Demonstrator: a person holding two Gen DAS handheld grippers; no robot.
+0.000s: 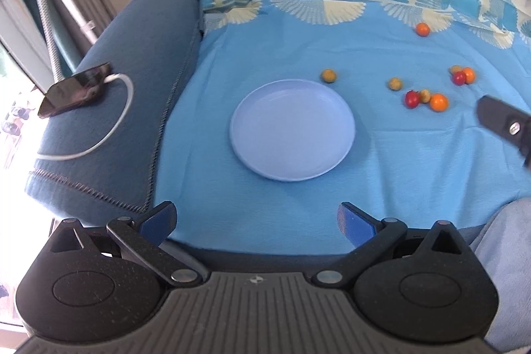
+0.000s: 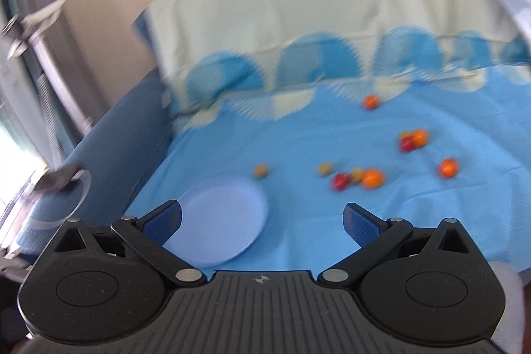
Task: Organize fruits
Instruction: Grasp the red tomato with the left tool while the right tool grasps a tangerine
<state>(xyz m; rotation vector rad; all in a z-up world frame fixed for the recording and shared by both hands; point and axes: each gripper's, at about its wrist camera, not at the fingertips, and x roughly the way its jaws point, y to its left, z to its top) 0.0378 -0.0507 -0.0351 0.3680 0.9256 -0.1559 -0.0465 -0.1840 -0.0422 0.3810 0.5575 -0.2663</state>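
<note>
Left wrist: plate [image 1: 292, 130] ahead of empty, spread jaws.

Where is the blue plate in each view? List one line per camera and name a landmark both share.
Left wrist view: the blue plate lies at centre frame on the blue cloth, empty, left of the scattered fruits.
Right wrist view: the plate sits lower left, blurred, partly behind the right gripper.
Shared landmark: the lone orange fruit farthest back, near the cloth's fan-patterned border.
</note>
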